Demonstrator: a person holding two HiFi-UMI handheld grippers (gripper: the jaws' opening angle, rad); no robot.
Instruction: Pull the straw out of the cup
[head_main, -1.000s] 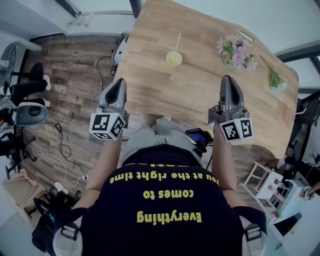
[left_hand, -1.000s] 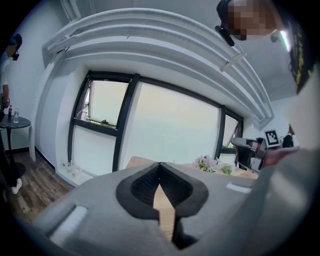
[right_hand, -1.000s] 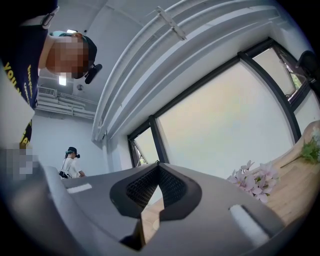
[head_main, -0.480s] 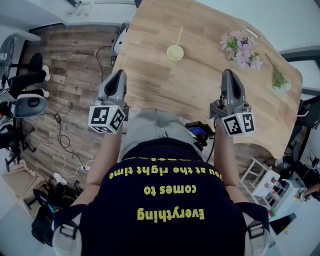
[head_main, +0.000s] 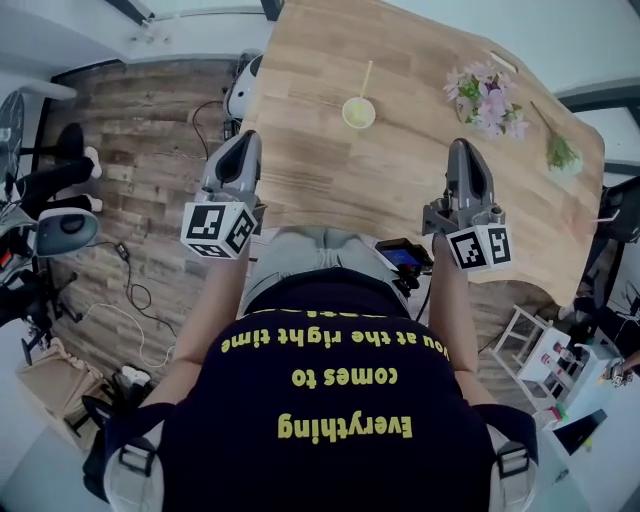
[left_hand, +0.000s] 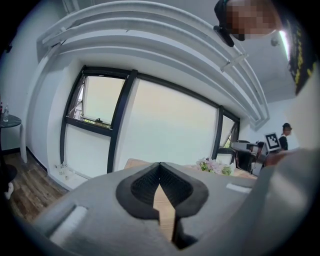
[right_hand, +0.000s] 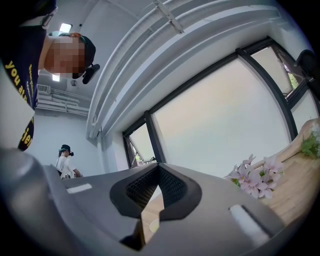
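A pale green cup (head_main: 359, 112) stands on the wooden table (head_main: 330, 180), with a yellowish straw (head_main: 366, 78) leaning out of it toward the far side. My left gripper (head_main: 245, 137) hovers by the table's near left edge, well short of the cup and left of it. Its jaws are shut and hold nothing, which the left gripper view (left_hand: 160, 165) also shows. My right gripper (head_main: 466, 146) is over the table's near right part, likewise shut and empty (right_hand: 159, 167). The cup lies ahead, between the two grippers.
A bunch of pink flowers (head_main: 485, 100) lies at the table's far right, with a green sprig (head_main: 560, 152) beyond it. Left of the table is plank floor with cables (head_main: 130, 290) and a chair base (head_main: 60, 228). The person's body fills the lower frame.
Both grippers have edged forward toward the table, the left one more, and now sit closer to the cup. Their jaws stayed shut.
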